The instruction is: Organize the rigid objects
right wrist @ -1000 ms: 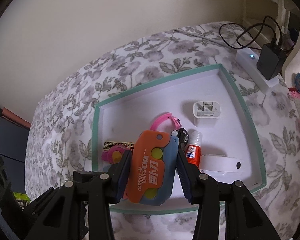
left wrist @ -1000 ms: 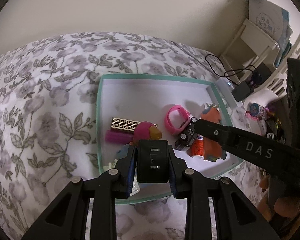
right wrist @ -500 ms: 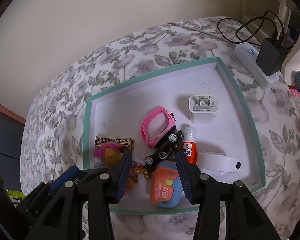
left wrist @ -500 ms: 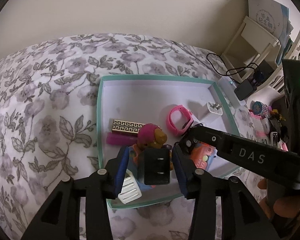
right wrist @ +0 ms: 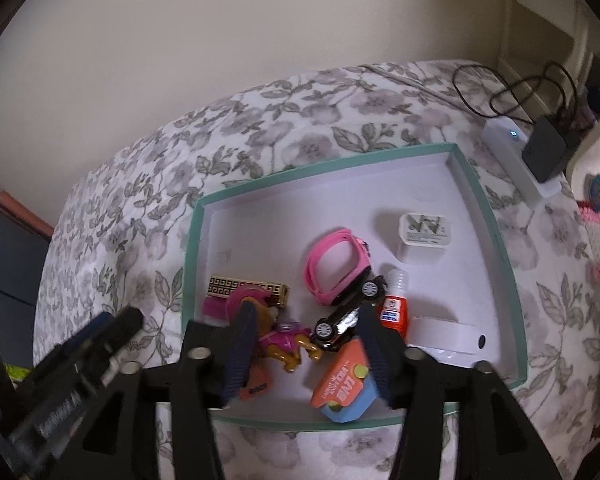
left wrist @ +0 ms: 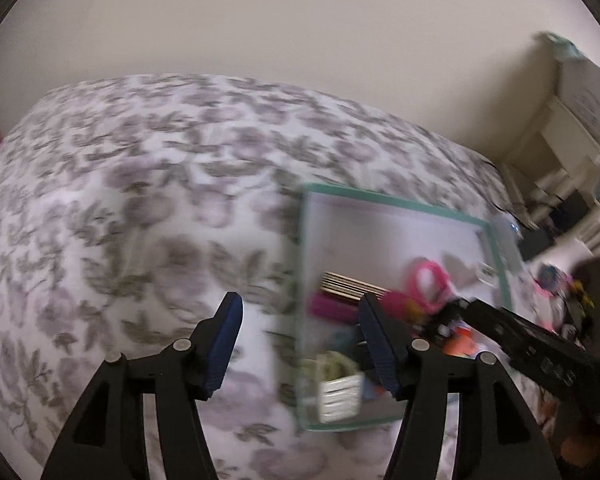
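One tray (right wrist: 496,240), teal-rimmed, on one bed (right wrist: 148,184) with a flowered cover.

In the tray, counted from the right wrist view:
- one pink watch band (right wrist: 336,266)
- one white plug adapter (right wrist: 424,230)
- one black toy car (right wrist: 350,312)
- one small glue bottle (right wrist: 394,308) with an orange label
- one white flat bar (right wrist: 448,336)
- one gold-patterned case (right wrist: 236,286)
- one magenta stick (right wrist: 214,306)
- one pink toy figure (right wrist: 284,340)
- one orange and blue toy knife (right wrist: 346,388)

Beside the tray: one white power strip (right wrist: 516,152), one black charger (right wrist: 546,154).

Two grippers: left gripper (left wrist: 300,340), right gripper (right wrist: 306,356).
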`<state>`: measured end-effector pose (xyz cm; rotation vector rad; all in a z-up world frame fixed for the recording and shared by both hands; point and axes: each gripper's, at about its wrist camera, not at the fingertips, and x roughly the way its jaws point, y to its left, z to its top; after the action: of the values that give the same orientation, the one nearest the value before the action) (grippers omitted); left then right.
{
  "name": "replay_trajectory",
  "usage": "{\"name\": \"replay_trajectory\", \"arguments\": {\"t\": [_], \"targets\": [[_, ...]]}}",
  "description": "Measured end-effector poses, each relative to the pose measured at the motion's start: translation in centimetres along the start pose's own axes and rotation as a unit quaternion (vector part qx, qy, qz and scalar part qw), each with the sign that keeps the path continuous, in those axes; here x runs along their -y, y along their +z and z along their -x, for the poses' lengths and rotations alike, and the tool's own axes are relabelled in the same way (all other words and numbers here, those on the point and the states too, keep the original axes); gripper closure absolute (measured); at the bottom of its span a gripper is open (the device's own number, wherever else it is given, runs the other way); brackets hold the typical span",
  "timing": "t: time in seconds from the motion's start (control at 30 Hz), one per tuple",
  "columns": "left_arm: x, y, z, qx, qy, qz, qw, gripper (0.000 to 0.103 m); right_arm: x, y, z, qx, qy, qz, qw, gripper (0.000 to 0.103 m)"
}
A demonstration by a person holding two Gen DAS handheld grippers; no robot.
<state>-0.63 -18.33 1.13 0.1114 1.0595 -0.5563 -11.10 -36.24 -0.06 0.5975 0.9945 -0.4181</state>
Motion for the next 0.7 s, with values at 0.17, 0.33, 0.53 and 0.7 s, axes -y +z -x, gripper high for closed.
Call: {"name": "replay_trajectory", "arguments": {"t": [0.17,0.33,0.53,0.7], "targets": [[-2.8,0.5,0.0,0.014,0.052,0.027,0.9982,0.021,-1.4,-0.3,-0.1,0.006,-0.007,0.03,1.0,0.026],[-4.2,0.4,0.4,0.031,0.095,0.023,0.9947,0.007,-2.5,-0.9,-0.2,0.012,-0.004,0.047,0.999,0.003],[-4.5,0.2,2.2,0.065,0.109,0.004,0.9918,0.006,-4.2,-1.7,0.6,0.041,-0.014,0.074,0.996,0.0],[-4.1,-0.3,3.7,0.07,0.092,-0.004,0.9933,0.005,-4.9,-2.2,1.5,0.051,-0.015,0.084,0.995,0.0]]}}
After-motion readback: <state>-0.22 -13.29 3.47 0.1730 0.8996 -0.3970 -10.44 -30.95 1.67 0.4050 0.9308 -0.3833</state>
